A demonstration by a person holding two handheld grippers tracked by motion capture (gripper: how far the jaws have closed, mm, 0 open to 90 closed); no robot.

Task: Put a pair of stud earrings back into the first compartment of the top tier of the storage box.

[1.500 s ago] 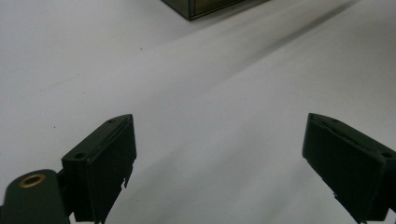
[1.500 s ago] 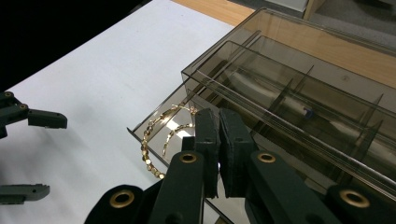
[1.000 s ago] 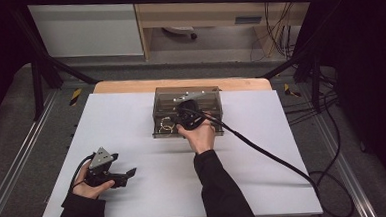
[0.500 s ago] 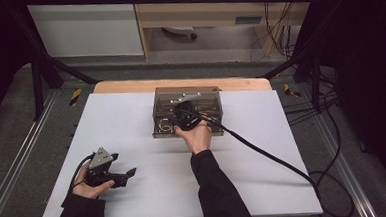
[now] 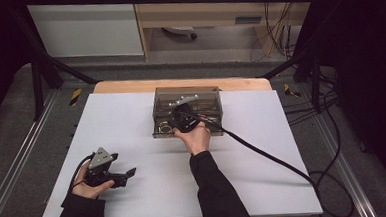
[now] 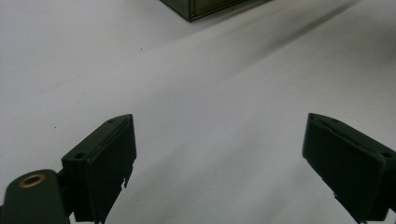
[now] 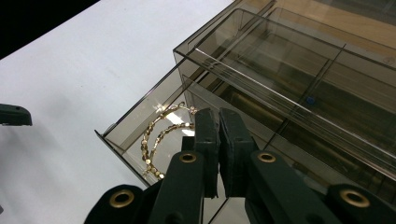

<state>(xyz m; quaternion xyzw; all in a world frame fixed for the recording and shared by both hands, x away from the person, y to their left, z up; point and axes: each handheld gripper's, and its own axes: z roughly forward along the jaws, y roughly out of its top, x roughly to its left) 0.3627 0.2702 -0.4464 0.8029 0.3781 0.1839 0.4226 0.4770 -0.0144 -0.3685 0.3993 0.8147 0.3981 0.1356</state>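
Smoky clear plastic drawer box [image 5: 187, 110] sits at far middle of the white tabletop [image 5: 263, 155]; one drawer [image 7: 135, 122] pulled partly out, holding what looks like two gold bead bracelets [image 7: 161, 128], possibly one coiled strand. Right claw [image 7: 218, 122] at the drawer's front, jaws pressed together, whether pinching the thin wall I cannot tell. Judged: box light, rigid, slick, brittle-edged; take the drawer front. Bracelets limp, snag-prone. Left claw [image 6: 219, 154] spread, idle near the tabletop's near-left. Count: one box, two claws
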